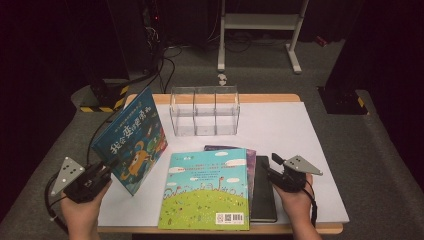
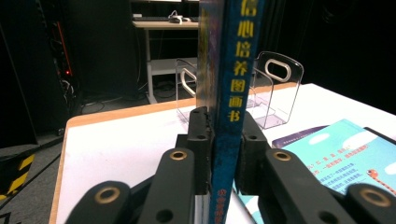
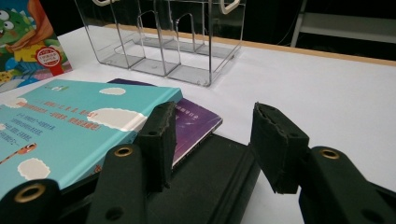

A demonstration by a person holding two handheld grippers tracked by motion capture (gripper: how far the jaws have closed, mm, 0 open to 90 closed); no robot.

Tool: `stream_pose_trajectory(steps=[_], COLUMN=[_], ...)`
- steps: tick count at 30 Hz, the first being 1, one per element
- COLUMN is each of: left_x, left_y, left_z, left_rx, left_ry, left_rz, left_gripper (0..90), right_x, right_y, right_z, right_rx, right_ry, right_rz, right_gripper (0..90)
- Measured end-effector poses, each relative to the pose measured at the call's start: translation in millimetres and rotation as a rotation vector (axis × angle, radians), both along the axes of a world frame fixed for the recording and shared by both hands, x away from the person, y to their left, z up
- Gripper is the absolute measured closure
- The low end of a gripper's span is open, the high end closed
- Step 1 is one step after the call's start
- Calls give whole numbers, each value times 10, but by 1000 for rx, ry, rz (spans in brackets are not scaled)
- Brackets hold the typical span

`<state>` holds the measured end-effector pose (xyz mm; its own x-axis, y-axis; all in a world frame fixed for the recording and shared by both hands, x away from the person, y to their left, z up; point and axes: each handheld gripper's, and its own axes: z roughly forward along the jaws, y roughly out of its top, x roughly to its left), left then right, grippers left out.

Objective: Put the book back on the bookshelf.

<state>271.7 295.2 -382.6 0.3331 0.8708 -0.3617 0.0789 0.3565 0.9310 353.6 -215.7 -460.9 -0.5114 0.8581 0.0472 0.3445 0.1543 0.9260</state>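
We pinch the blue book (image 1: 131,141) upright in the left gripper (image 1: 107,169); right gripper (image 1: 270,165) spread, idle. Loose grip may tip it toward three o'clock.

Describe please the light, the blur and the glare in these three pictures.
High view: white table bright, room dark, soft blur. Left gripper view: blue book sharp on the spine, its cover edge smeared. Right gripper view: clear rack shows faint glare; jaws near the lens look soft.
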Motion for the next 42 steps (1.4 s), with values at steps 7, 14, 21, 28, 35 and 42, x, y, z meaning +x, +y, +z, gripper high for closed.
stream_pose_trajectory(steps=[7,14,21,28,35,42], left_x=[73,193,288,339,343,353], left_y=[-17,-82,-145,-170,-180,-168], left_z=[1,8,25,14,-5,-2], left_rx=[-22,-27,-28,-24,-12,-39], left_ry=[-18,-34,-50,-69,-88,-78], left_rz=[1,0,-11,-1,25,45], left_gripper=[752,751,757,775,799,814], right_x=[-57,-144,-208,-252,-254,-185], right_y=[-54,-127,-192,-243,-228,-241], right_z=[-17,-52,-85,-111,-114,-133], right_rx=[-6,-21,-36,-41,-42,-53], right_ry=[5,14,26,36,37,51], right_rz=[-14,-33,-51,-64,-56,-44], right_gripper=[501,499,498,497,496,494])
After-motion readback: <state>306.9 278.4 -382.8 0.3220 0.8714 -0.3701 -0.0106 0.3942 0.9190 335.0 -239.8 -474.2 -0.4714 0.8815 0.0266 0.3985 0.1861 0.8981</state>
